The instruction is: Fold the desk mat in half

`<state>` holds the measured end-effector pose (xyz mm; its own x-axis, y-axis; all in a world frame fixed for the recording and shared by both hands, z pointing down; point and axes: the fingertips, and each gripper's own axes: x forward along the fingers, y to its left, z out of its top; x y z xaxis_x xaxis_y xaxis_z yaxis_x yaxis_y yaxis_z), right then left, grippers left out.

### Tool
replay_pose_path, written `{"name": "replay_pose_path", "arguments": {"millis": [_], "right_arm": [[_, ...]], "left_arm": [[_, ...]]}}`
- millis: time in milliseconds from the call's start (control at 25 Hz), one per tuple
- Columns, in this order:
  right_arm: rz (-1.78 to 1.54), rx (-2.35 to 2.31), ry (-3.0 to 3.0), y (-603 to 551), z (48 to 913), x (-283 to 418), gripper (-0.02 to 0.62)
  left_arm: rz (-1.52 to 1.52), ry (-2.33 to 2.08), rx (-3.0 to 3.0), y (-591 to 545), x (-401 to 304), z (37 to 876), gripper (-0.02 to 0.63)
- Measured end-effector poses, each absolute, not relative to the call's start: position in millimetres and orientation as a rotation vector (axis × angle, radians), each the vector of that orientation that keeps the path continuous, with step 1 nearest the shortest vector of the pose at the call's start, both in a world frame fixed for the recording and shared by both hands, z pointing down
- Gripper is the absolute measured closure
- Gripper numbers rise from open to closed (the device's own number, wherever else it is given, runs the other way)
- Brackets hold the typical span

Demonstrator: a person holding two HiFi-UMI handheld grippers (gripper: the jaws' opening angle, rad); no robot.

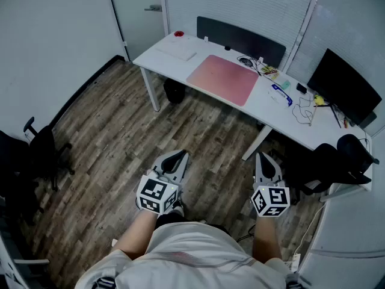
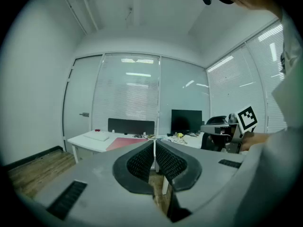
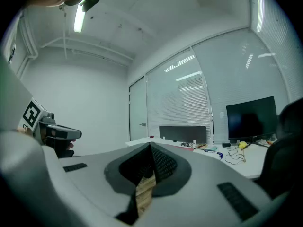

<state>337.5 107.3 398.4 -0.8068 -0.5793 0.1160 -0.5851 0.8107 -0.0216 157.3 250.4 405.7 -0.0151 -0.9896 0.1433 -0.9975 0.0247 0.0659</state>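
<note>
Mat (image 1: 224,79) looks thin and floppy, I'd grab a near corner; left gripper (image 1: 178,155) and right gripper (image 1: 265,159) both closed, empty.

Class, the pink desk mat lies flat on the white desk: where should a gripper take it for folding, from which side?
Probably the near long edge of the desk mat, from the floor side: it lies thin and flat, and that edge runs beside the front rim of the desk.
</note>
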Motion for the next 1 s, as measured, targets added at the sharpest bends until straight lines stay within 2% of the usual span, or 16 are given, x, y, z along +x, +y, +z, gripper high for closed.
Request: {"name": "replay_pose_path", "arguments": {"millis": [1000], "right_arm": [[0.091, 0.956, -2.848, 110, 421, 309, 0.546]], "left_arm": [[0.127, -2.095, 2.068, 250, 133, 421, 0.584]]}}
